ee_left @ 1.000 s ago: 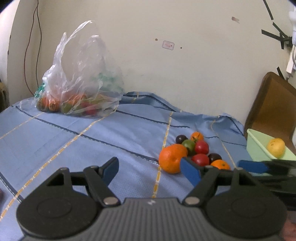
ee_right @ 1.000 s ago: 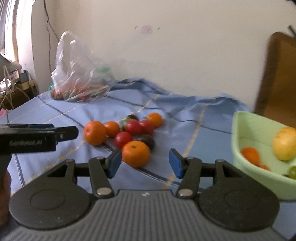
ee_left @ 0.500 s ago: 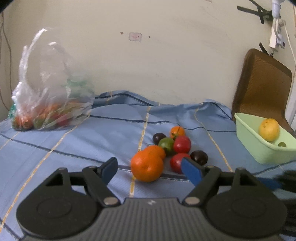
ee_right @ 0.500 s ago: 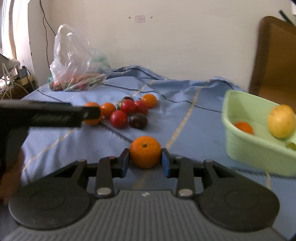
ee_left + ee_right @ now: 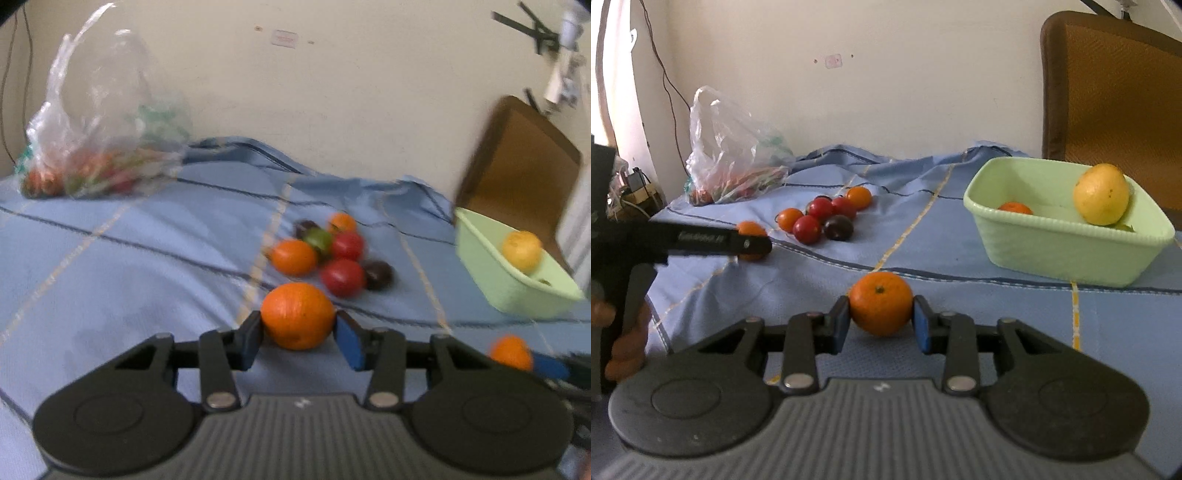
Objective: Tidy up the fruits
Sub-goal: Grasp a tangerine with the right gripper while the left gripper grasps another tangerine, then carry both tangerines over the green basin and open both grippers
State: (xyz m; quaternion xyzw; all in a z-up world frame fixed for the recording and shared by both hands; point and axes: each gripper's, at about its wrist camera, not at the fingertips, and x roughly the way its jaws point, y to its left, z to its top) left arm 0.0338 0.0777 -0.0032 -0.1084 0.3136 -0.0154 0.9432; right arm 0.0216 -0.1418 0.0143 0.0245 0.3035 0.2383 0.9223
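Left wrist view: left gripper, jaws just closed, blue pads pressing a dimpled round orange on woven blue cloth. Right wrist view: right gripper clamps a smooth mandarin beside a ribbed green plastic tub.

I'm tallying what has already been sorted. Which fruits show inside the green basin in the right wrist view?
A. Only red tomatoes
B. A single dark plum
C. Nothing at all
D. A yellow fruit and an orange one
D: in the right wrist view a yellow fruit leans on the far wall of the green basin, and an orange fruit peeks above its near rim.
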